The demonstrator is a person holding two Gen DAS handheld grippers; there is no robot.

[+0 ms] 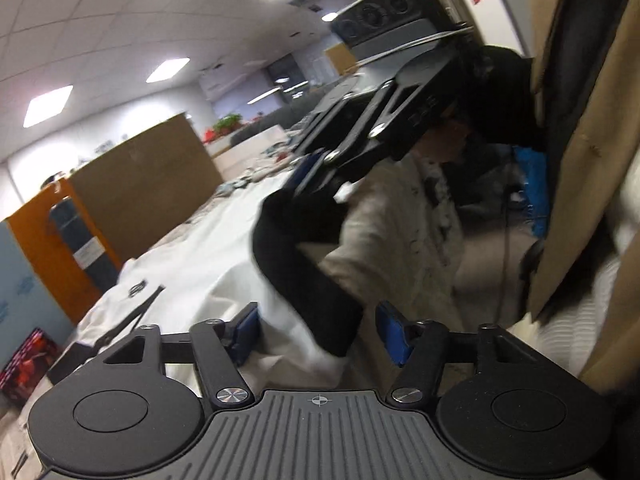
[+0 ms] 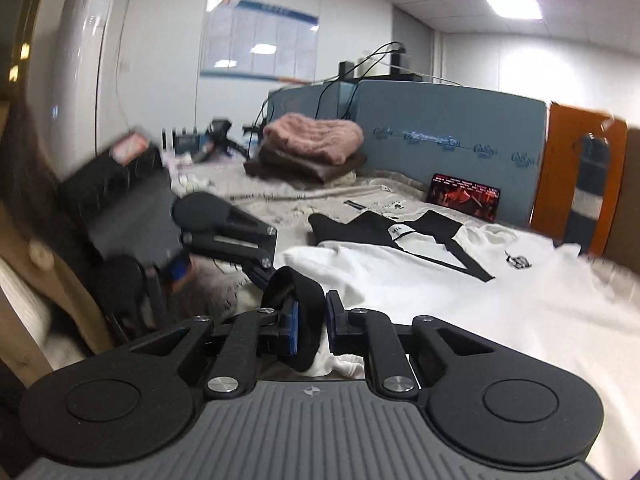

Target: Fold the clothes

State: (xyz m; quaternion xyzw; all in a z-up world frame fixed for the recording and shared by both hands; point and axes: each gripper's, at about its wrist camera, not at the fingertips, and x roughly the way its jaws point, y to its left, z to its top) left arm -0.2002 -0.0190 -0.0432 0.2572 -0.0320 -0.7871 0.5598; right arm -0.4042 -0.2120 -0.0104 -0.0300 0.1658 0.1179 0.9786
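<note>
My right gripper (image 2: 310,326) clenches the soft black ribbed cuff (image 2: 298,300) of the white sweatshirt (image 2: 460,292), sleeve running toward one o'clock, while my left gripper (image 1: 318,330) gapes released.

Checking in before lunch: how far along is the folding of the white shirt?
Done: nothing folded; the shirt lies mostly spread out. In hand: the right gripper pinches its black cuff; the left gripper is open. Left: every fold.

White shirt (image 2: 440,292) with black collar trim (image 2: 460,256); folded pink sweater (image 2: 316,136); blue partition (image 2: 448,136).
</note>
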